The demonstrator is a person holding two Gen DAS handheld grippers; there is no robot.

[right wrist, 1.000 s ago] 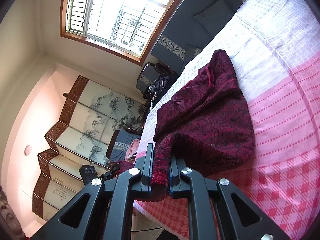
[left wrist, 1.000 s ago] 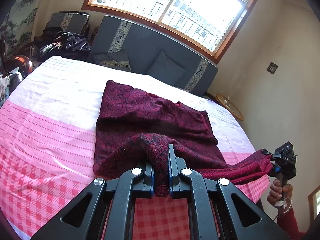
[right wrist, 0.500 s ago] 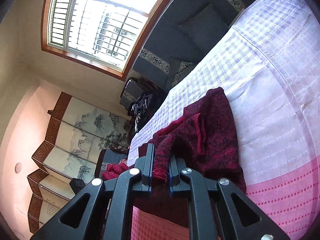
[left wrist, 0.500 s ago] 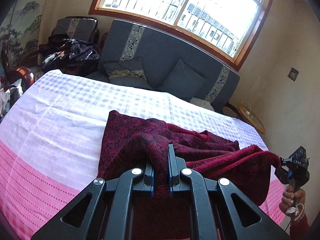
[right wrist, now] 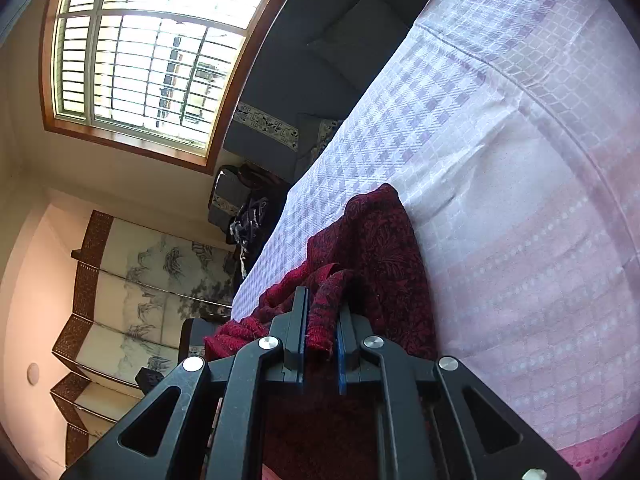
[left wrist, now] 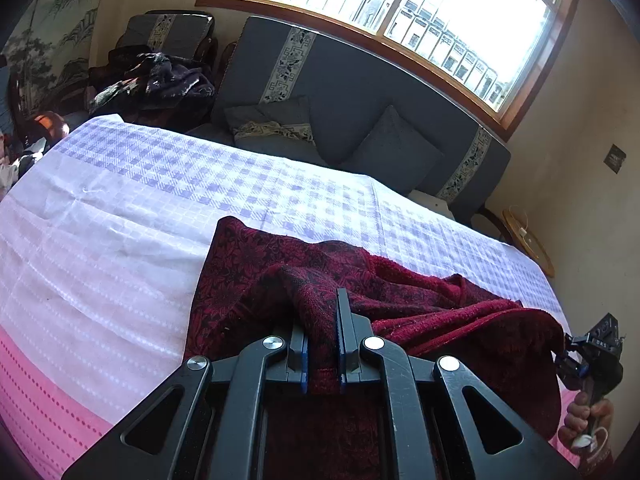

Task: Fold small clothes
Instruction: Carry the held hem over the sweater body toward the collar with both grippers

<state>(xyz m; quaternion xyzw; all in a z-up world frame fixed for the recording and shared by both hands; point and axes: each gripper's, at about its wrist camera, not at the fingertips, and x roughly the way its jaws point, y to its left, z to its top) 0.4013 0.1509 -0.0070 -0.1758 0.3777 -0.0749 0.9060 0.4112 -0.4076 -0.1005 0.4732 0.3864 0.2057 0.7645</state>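
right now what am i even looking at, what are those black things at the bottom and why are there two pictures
Each picture comes from a camera mounted on hand-held tongs; a person carries one in each hand. The black arms at the bottom are the tongs themselves. The left tongs and the right tongs are both shut on edges of a dark red garment, which lies partly on a bed sheet checked in white, lilac and pink. In the left view, the person's hand holding the other tongs shows at the far right.
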